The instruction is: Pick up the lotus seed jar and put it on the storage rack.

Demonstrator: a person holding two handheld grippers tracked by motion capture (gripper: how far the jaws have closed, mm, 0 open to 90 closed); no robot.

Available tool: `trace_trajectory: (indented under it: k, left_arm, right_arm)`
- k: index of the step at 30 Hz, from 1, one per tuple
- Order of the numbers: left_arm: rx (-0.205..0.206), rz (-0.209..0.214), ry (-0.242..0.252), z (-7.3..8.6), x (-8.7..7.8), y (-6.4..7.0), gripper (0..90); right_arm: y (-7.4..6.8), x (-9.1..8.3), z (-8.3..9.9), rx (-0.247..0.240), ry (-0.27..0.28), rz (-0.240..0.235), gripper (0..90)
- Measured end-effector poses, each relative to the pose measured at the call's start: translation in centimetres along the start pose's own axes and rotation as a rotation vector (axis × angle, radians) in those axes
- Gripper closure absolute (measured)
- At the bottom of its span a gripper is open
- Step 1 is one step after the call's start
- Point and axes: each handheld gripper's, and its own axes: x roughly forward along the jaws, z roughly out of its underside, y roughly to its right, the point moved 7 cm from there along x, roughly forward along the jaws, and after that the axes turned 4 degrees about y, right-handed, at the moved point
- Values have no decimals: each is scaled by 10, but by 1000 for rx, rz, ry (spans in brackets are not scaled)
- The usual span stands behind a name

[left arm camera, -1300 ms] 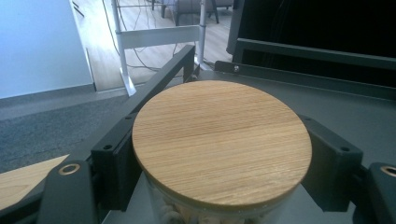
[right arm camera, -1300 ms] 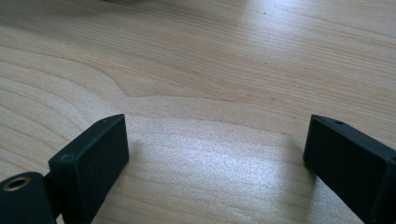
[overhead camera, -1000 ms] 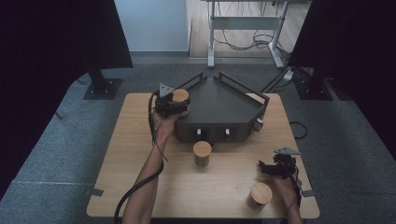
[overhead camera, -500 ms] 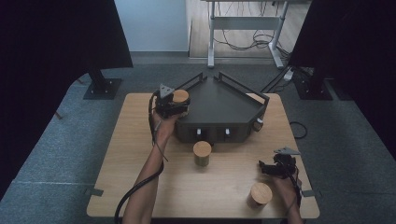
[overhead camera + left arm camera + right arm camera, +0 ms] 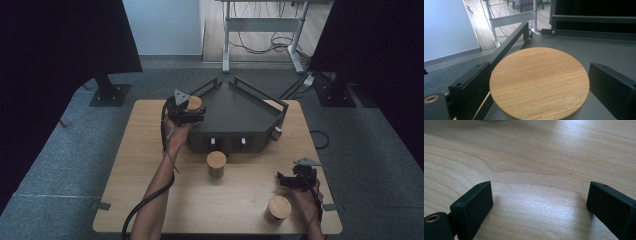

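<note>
I had the left gripper [image 5: 192, 111] up at the near-left corner of the dark tray [image 5: 240, 107], with its jaws standing on either side of a wooden-lidded jar [image 5: 194, 103]. In the left gripper view the round lid [image 5: 539, 81] sat between the two black jaws, the left one right against its rim and the right one just beside it; whether they were truly clamped on the jar I could not tell. The jar stood on the tray's grey floor, just inside the rail [image 5: 509, 46] that ran off ahead and to the left of the jaws.

My right gripper [image 5: 295, 180] rested low over the table [image 5: 150, 165], its jaws spread wide apart with bare wood grain [image 5: 536, 170] between them and nothing held. A second jar [image 5: 278, 208] stood just behind that gripper, toward me and slightly to its left. A third jar [image 5: 216, 164] stood between the two grippers, in front of the tray's near wall.
</note>
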Motion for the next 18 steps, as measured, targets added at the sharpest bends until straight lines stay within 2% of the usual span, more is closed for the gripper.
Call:
trace_trajectory:
  k: [8,18]
  left_arm:
    - [-26,6,6,-1,-4,-3,36]
    - [-28,15,16,0,-12,-4,37]
  right_arm:
    - [0,0,0,0,0,0,60]
    - [0,0,0,0,0,0,60]
